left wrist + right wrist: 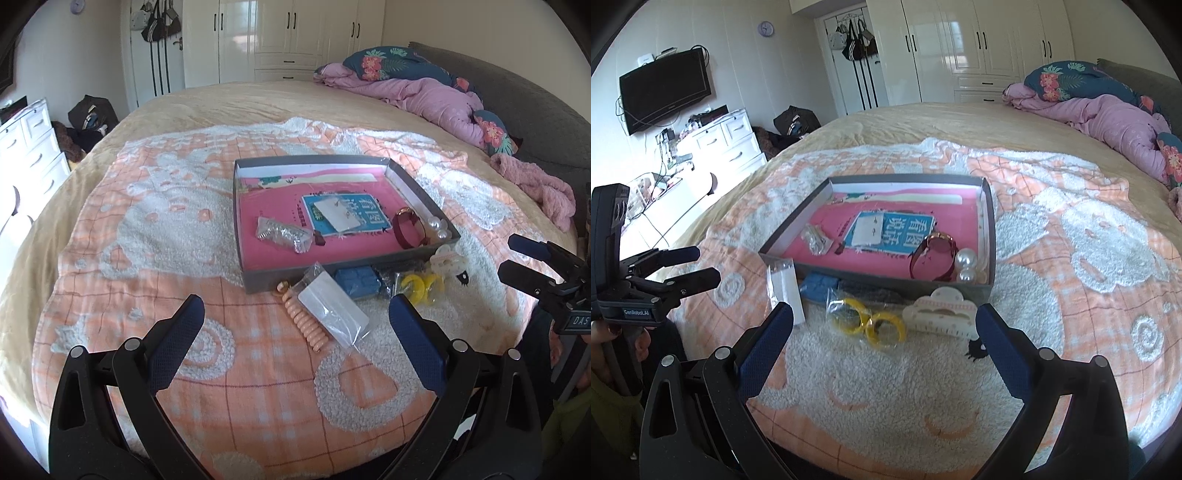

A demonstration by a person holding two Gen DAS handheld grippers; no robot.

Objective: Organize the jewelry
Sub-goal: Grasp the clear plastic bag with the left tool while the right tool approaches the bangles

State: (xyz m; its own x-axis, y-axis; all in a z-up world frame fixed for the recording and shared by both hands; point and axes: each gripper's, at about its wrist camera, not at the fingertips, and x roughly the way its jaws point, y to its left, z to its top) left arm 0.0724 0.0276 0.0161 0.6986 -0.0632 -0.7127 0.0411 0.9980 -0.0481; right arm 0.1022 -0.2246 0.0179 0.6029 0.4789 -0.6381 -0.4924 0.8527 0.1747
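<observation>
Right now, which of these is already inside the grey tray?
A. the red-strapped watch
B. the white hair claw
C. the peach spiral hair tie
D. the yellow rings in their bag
A: the red-strapped watch lies in the grey tray beside the pearls, while the other three lie on the blanket in front of it.

Both rigs look the same: left gripper [295, 308] and right gripper [884, 319] are matte black plastic with textured blue finger pads [177, 339], round silver pivot screws [720, 353], and a small blue "GenRobot.AI" label [637, 312].
</observation>
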